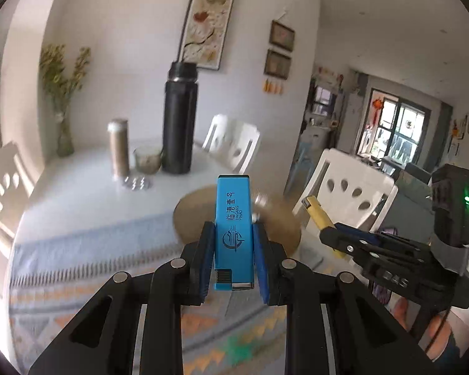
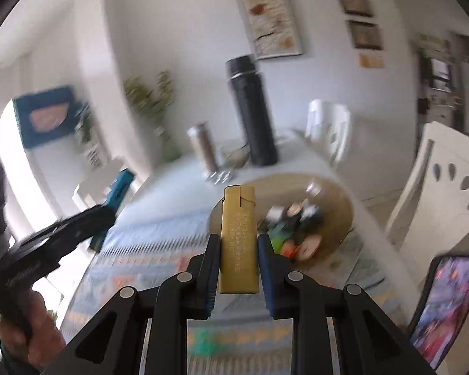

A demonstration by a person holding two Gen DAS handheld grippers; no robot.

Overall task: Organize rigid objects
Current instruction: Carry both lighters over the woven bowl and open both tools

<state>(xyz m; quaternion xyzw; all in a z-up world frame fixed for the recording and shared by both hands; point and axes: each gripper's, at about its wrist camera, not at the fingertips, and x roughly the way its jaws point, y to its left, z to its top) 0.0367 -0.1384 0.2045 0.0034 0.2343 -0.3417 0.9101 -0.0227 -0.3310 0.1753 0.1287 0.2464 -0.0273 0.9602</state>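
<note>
My left gripper (image 1: 233, 234) is shut on a blue lighter (image 1: 233, 218) with dark print, held upright above the table. My right gripper (image 2: 238, 243) is shut on a gold lighter (image 2: 238, 240), also upright. Each gripper shows in the other's view: the right one with the gold lighter (image 1: 317, 212) at the right of the left wrist view, the left one with the blue lighter (image 2: 117, 193) at the left of the right wrist view. A round wooden tray (image 2: 337, 200) ahead holds several small items, blurred.
A tall black flask (image 1: 179, 118), a slim tan bottle (image 1: 118, 148), a glass cup (image 1: 147, 160) and a vase (image 1: 64, 137) stand at the table's far side. A patterned cloth (image 1: 93, 268) covers the near table. White chairs (image 1: 350, 187) stand to the right. A phone (image 2: 444, 306) stands at right.
</note>
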